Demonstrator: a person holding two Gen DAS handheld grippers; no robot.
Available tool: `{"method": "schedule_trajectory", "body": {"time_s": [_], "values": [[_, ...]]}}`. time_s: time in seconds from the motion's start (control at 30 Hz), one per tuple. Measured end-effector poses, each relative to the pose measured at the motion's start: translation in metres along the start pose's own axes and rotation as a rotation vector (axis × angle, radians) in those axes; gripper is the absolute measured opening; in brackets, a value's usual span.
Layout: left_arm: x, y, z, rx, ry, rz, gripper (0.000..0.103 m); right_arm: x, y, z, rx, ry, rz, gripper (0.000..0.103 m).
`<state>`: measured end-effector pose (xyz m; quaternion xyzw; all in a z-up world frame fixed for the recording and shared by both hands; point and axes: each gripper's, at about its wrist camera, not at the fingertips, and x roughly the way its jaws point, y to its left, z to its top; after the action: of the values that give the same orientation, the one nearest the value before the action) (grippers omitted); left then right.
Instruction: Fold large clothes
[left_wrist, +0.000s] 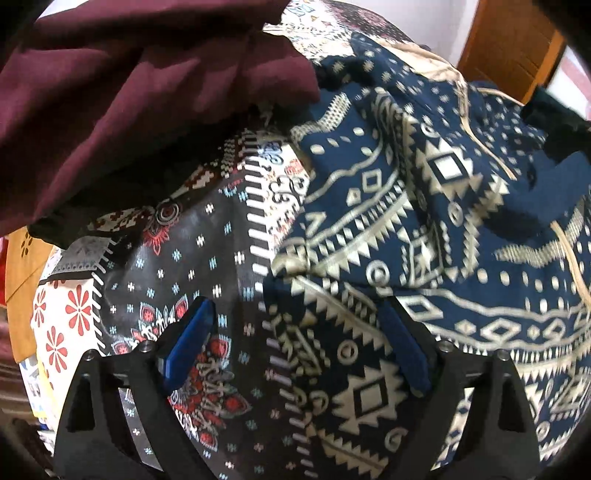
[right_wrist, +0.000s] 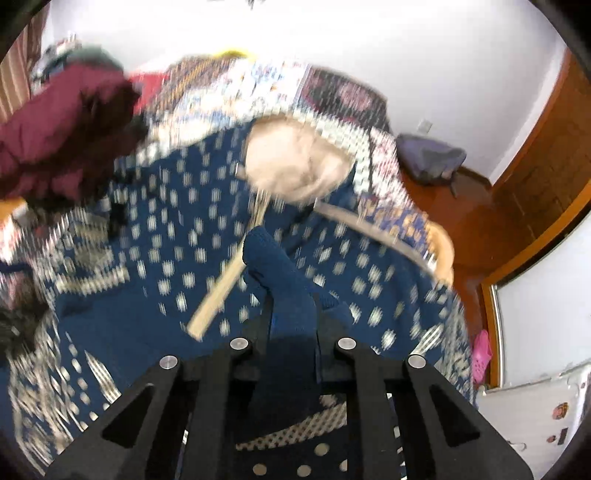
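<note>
From the left wrist view, the left gripper (left_wrist: 295, 347) hangs with its blue pads spread wide and nothing between them. It points steeply down at the near side edge of the navy patterned sweater (left_wrist: 424, 229), which spreads to the right and away across the patterned bedspread (left_wrist: 192, 258). That edge runs roughly up the middle of the picture, right between the open jaws, so this hand looks the better placed for a grip on the hem side; I judge it needs only to drop and close. A maroon garment (left_wrist: 129, 85) lies heaped at the far left of the bed, apart from the sweater's body. The right gripper (left_wrist: 554, 147) shows at the far right, dark and blurred, over a plain blue cuff.

From the right wrist view, blurred throughout, the right gripper (right_wrist: 291, 325) is clenched on the sweater's plain blue ribbed cuff (right_wrist: 273, 258), which rises from the jaws up the picture. The sweater (right_wrist: 166, 240) lies spread beyond it, navy with cream marks, a pale hood lining (right_wrist: 295, 170) towards the far edge of the bed, and flat cream cords (right_wrist: 221, 291).
</note>
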<state>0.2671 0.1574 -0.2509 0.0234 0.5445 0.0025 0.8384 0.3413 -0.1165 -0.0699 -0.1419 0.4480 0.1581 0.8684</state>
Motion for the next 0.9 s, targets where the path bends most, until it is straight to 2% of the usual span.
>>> {"method": "schedule_trajectory", "body": {"time_s": [0.2,0.3,0.37,0.43,0.6,0.73,0.9], "values": [[0.007,-0.010,0.020,-0.010,-0.029,0.078,0.092,-0.057,-0.018,0.042,0.072,-0.205,-0.008,0.013],[0.004,-0.011,0.024,-0.013,-0.063,0.141,0.092,-0.085,-0.032,0.050,0.118,-0.292,-0.003,0.013],[0.000,-0.007,0.025,-0.036,-0.091,0.185,0.092,-0.090,-0.040,0.047,0.139,-0.311,0.000,0.013],[-0.005,0.001,0.026,-0.078,-0.119,0.228,0.092,-0.085,-0.046,0.038,0.157,-0.295,0.002,0.013],[-0.008,0.024,0.022,-0.188,-0.113,0.176,0.093,-0.040,-0.064,0.000,0.236,-0.156,0.039,0.013],[-0.007,0.027,0.015,-0.214,-0.109,0.161,0.093,-0.015,-0.081,-0.036,0.320,-0.058,0.086,0.013],[-0.002,0.032,0.012,-0.238,-0.091,0.144,0.095,-0.008,-0.092,-0.068,0.368,0.019,0.121,0.014]]}}
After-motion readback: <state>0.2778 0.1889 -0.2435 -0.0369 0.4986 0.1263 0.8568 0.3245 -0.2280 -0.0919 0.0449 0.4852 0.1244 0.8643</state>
